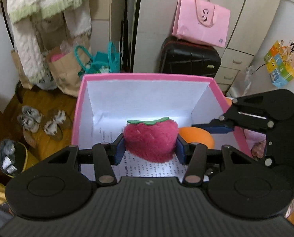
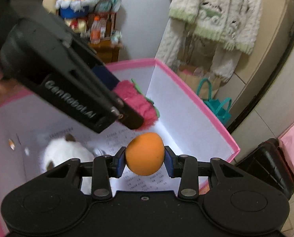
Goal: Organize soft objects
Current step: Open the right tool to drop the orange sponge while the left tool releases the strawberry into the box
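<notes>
Left wrist view: left gripper (image 1: 149,145) clamped on plush strawberry (image 1: 149,138), held at frame centre above the open pink box (image 1: 147,77). Orange ball (image 1: 198,136) sits just right of it, with the right gripper's finger (image 1: 216,128) entering from right. Right wrist view: right gripper (image 2: 145,161) pinches the ball (image 2: 145,154) at lower centre, over the box (image 2: 196,102); white plush (image 2: 66,154) lies inside, lower left. Strawberry (image 2: 139,102) is held by the left gripper (image 2: 127,106) above the ball.

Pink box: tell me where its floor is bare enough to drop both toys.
Bare paper floor lies under the strawberry and orange ball, toward the box's right wall. The left side is crowded by a white plush.
</notes>
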